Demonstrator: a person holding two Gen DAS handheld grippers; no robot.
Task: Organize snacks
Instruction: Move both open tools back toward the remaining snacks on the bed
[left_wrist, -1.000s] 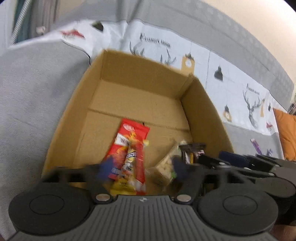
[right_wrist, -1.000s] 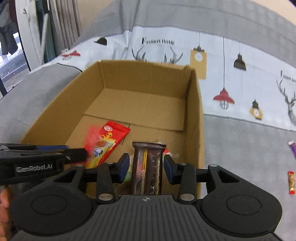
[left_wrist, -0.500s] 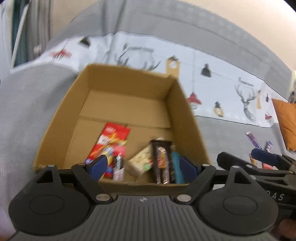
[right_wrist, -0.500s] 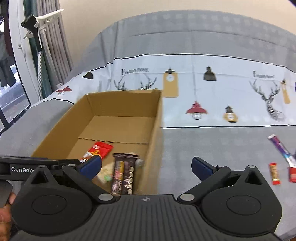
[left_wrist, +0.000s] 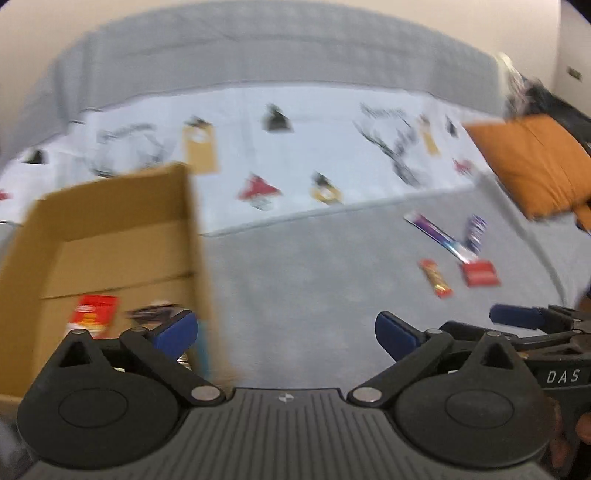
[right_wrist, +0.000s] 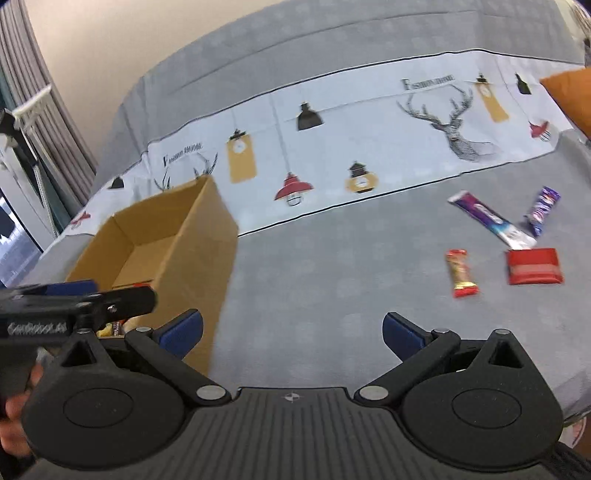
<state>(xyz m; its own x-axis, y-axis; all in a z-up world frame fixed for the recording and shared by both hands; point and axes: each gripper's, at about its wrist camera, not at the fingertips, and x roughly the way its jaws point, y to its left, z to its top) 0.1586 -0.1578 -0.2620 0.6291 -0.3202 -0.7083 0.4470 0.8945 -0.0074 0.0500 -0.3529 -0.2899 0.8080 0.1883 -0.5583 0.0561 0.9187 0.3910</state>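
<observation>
A cardboard box (right_wrist: 192, 236) stands at the left on the grey sofa; it also shows in the left wrist view (left_wrist: 110, 236) with a red snack pack (left_wrist: 94, 314) and a dark bar (left_wrist: 155, 314) inside. Several snacks lie on the sofa to the right: a small red-gold bar (right_wrist: 460, 273), a red flat pack (right_wrist: 533, 266), a long purple bar (right_wrist: 491, 219) and a short purple bar (right_wrist: 541, 210). My left gripper (left_wrist: 286, 334) is open and empty beside the box. My right gripper (right_wrist: 291, 330) is open and empty over bare sofa.
A white printed cloth (right_wrist: 369, 147) runs along the sofa back. An orange cushion (left_wrist: 532, 162) lies at the far right. The other gripper shows at the right edge of the left wrist view (left_wrist: 532, 321) and at the left of the right wrist view (right_wrist: 74, 299).
Both grippers opened, left their snacks in the box and swung right, away from the box toward the loose snacks. The right gripper let go of the dark bar.
</observation>
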